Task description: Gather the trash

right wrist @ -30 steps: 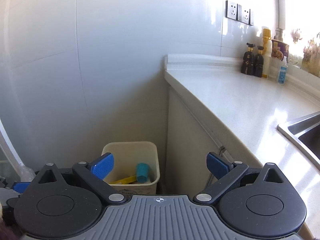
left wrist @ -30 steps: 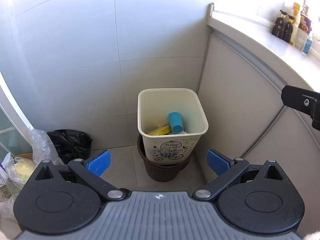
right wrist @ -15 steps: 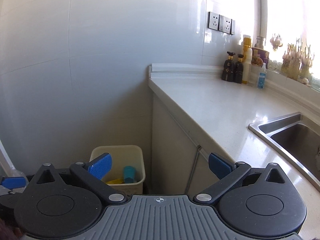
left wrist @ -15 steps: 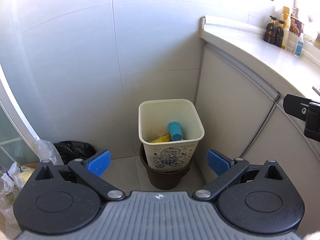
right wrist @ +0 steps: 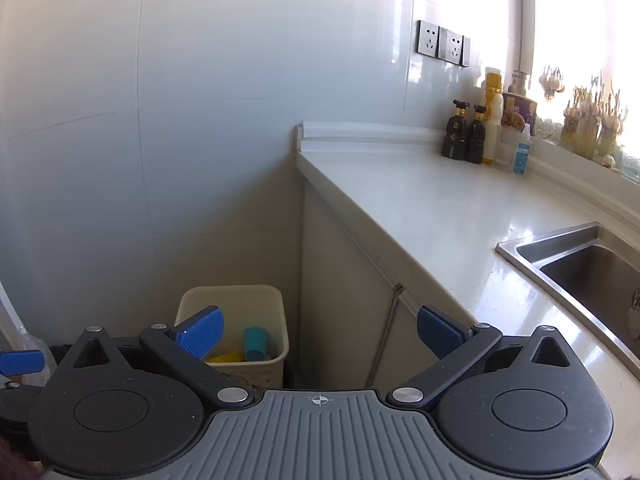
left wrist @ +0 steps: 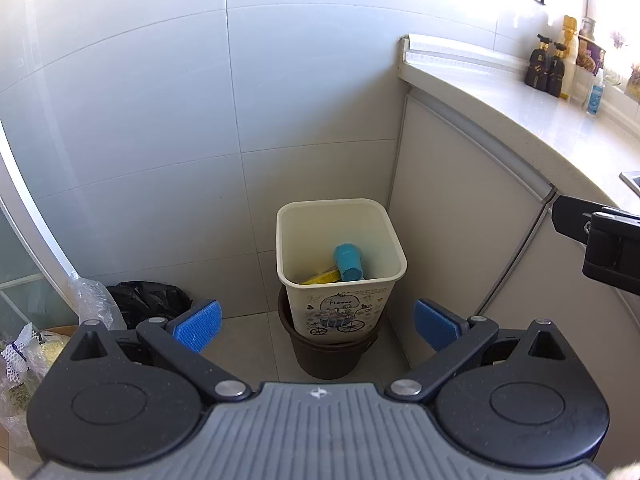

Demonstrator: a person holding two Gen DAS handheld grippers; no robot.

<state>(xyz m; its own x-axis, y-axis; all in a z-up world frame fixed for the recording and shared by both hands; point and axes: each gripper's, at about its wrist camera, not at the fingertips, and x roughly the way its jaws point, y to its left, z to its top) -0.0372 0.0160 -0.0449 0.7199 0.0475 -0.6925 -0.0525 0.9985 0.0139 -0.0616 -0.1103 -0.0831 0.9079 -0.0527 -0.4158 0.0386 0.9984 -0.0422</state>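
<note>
A cream trash bin (left wrist: pixel 340 296) with a bicycle print stands on a dark brown bucket (left wrist: pixel 326 354) in the floor corner beside the cabinet. Inside it lie a blue cup (left wrist: pixel 349 262) and a yellow wrapper (left wrist: pixel 320 277). My left gripper (left wrist: pixel 316 326) hangs open above and in front of the bin, nothing between its blue pads. My right gripper (right wrist: pixel 320 332) is open too, higher up by the counter edge; the bin (right wrist: pixel 276 320) with the blue cup (right wrist: pixel 256 344) shows below it. The right gripper's body (left wrist: pixel 600 240) shows at the right edge of the left wrist view.
A white countertop (right wrist: pixel 420 216) runs right, with several bottles (right wrist: pixel 476 132) at the back and a steel sink (right wrist: pixel 580 268). A black bag (left wrist: pixel 148 302) and clear plastic bags (left wrist: pixel 88 296) lie on the floor left of the bin. Tiled walls close the corner.
Both grippers have risen and drawn back from the bin, which looks smaller and lower now. The right view has swung right, bringing the sink into view. Both stay open.
</note>
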